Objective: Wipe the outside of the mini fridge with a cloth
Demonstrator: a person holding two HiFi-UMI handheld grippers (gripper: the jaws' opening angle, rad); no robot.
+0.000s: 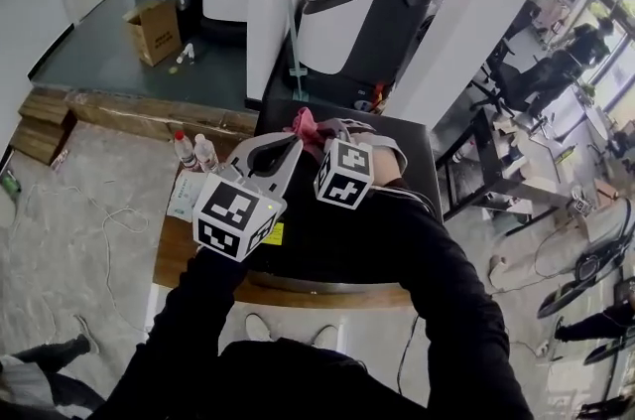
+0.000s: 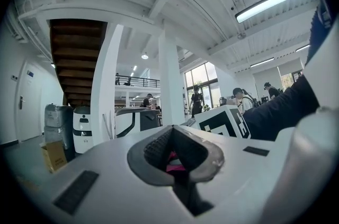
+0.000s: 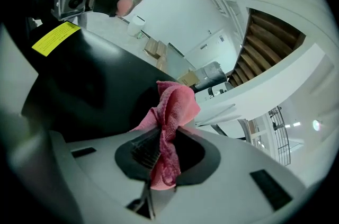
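From the head view I look down on the black mini fridge (image 1: pixel 397 160), its top right below both grippers. My right gripper (image 1: pixel 316 138) is shut on a pink cloth (image 1: pixel 303 123) held at the back left of the fridge top. In the right gripper view the cloth (image 3: pixel 175 104) bunches out of the right gripper (image 3: pixel 164 135) and hangs over the fridge's black surface (image 3: pixel 85 80), which bears a yellow label (image 3: pixel 57 37). Just left of the cloth, my left gripper (image 1: pixel 288 148) has its jaws together with nothing in them. Pink (image 2: pixel 172 163) shows past the left gripper (image 2: pixel 172 135).
Two small bottles (image 1: pixel 195 150) and a white packet (image 1: pixel 185 195) sit on the wooden table (image 1: pixel 171 254) left of the fridge. Behind stand a white pillar (image 1: pixel 273 1), a large white machine (image 1: pixel 347 11) and a cardboard box (image 1: pixel 154 31). Desks and people fill the right side.
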